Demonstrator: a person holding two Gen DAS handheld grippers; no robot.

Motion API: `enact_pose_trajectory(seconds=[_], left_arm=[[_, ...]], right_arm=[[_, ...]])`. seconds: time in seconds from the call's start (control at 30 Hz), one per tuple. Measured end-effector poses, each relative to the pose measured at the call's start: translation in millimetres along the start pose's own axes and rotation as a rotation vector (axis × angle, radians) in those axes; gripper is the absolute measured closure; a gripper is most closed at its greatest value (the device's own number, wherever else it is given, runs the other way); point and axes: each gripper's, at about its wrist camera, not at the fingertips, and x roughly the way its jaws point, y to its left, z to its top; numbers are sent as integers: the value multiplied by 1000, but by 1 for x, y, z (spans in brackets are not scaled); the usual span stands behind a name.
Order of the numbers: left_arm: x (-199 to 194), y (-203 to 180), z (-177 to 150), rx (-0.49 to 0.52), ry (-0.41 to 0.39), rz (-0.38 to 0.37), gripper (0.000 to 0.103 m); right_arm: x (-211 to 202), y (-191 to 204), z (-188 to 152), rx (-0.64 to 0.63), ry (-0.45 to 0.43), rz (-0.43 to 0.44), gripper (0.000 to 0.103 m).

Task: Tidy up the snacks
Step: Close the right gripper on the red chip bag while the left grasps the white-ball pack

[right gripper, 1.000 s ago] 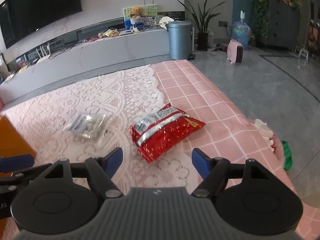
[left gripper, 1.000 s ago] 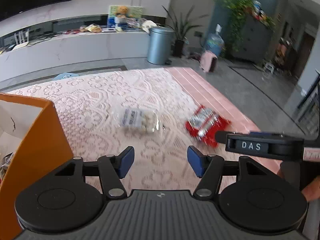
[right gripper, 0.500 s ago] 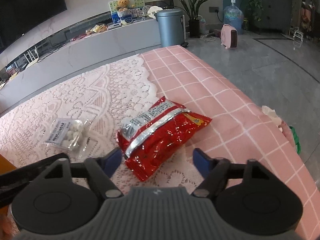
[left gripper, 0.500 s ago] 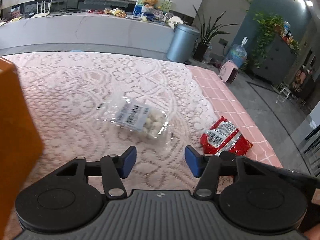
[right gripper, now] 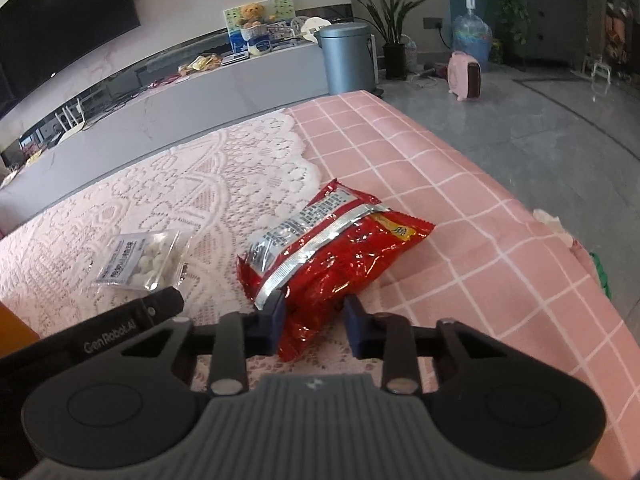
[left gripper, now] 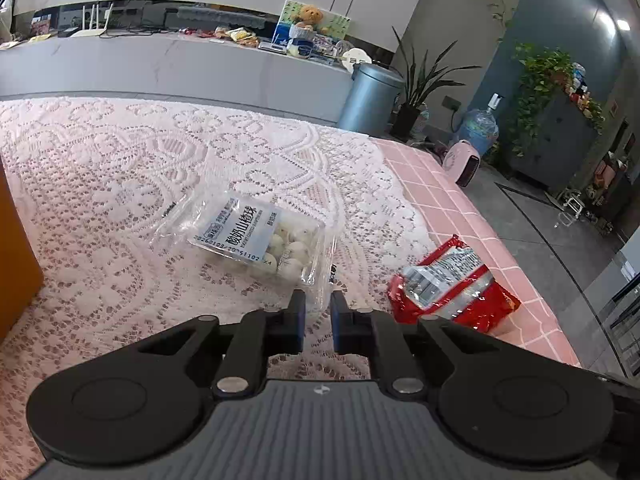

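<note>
A clear bag of white balls (left gripper: 256, 236) lies on the lace cloth, with its near corner of film between the blue pads of my left gripper (left gripper: 319, 312). Those jaws are closing and stand almost together on the film. To its right lies a red foil snack bag (left gripper: 448, 284). In the right wrist view the same red bag (right gripper: 332, 248) has its near end squeezed between the pads of my right gripper (right gripper: 314, 320), whose jaws are also closing. The clear bag (right gripper: 140, 264) shows further left.
An orange box (left gripper: 16, 248) stands at the left edge. The other gripper's black housing (right gripper: 120, 328) crosses the lower left. The pink checked tablecloth (right gripper: 480, 220) drops off at the right edge to a grey floor. A grey bin (left gripper: 370, 96) stands beyond the table.
Both grippers have come down and closer to the bags. Their jaws went from wide apart to narrow, the left on the clear bag's corner, the right on the red bag's end.
</note>
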Motion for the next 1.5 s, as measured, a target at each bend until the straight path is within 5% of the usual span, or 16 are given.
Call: enact_pose_trajectory(seconds=[0.17, 0.47, 0.9, 1.13, 1.37, 1.5], left_arm=[[-12, 1, 4, 16, 6, -28, 94], [-60, 13, -2, 60, 82, -70, 100], [-134, 39, -33, 187, 301, -59, 101], [-159, 43, -47, 252, 378, -40, 101], [-168, 48, -56, 344, 410, 84, 103], [-177, 57, -54, 303, 389, 78, 101]], right_arm=[[-4, -1, 0, 2, -5, 13, 102], [-36, -6, -5, 63, 31, 82, 103], [-106, 6, -45, 107, 246, 254, 103], [-139, 11, -63, -39, 280, 207, 103], [-149, -9, -72, -73, 274, 23, 103], [-145, -11, -75, -82, 273, -29, 103]])
